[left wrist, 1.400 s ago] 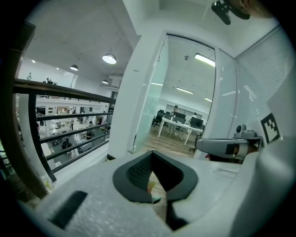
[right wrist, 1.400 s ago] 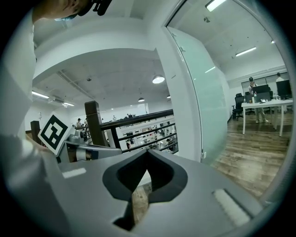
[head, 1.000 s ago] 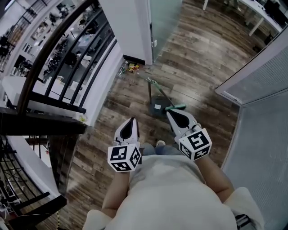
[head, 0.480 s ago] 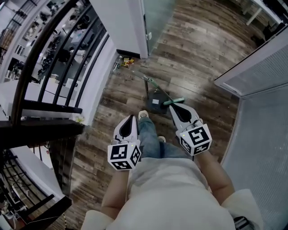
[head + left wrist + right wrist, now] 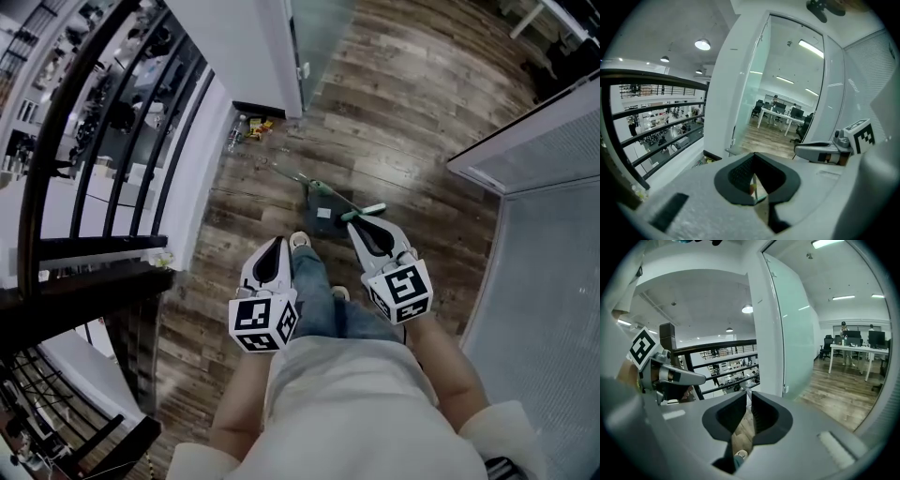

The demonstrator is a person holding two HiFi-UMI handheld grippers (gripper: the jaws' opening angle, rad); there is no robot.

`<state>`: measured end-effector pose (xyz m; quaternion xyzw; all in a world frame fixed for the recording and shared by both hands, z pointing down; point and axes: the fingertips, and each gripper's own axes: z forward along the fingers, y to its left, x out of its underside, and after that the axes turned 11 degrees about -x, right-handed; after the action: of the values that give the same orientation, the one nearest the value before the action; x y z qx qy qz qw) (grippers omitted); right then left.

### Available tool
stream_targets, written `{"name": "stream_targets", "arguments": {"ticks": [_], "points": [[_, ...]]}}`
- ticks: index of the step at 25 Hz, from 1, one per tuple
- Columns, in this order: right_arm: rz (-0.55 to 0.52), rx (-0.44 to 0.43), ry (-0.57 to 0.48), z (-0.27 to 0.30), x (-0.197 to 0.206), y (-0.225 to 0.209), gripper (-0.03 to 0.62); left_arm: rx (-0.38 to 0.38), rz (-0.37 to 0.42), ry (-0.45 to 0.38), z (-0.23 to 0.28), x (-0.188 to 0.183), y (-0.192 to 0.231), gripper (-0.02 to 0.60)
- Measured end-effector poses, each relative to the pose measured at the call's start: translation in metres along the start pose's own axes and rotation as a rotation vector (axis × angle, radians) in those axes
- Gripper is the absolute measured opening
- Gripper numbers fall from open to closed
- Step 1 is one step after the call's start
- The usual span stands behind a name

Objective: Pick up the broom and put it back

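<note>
The broom (image 5: 330,195) lies on the wood floor ahead, with a thin green handle and a green head (image 5: 365,211). It rests across a dark dustpan (image 5: 323,217). My right gripper (image 5: 356,226) hovers just short of the broom head. Its jaws are opening with a narrow gap and nothing between them (image 5: 749,400). My left gripper (image 5: 277,246) is held beside it to the left, shut and empty (image 5: 754,156). A bit of the broom shows through the hollow behind the left jaws. Neither gripper touches the broom.
A black stair railing (image 5: 112,141) runs along the left, over a drop to a lower floor. A white pillar (image 5: 248,52) and glass door (image 5: 323,33) stand ahead, with small litter (image 5: 249,128) at the base. A white mesh partition (image 5: 548,141) closes the right. The person's shoe (image 5: 300,240) is between the grippers.
The person has stepped forward, a leg and shoe now showing between the grippers. Both grippers have come lower and closer to the broom. The right jaws have parted slightly.
</note>
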<state>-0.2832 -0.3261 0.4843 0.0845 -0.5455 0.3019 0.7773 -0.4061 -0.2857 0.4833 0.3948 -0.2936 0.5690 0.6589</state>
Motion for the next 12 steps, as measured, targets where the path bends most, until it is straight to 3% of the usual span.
{"name": "stream_targets", "arguments": {"ticks": [12], "points": [[-0.025, 0.006, 0.086, 0.053, 0.026, -0.028, 0.080, 0.001, 0.005, 0.048, 0.060, 0.002, 0.025, 0.005]]}}
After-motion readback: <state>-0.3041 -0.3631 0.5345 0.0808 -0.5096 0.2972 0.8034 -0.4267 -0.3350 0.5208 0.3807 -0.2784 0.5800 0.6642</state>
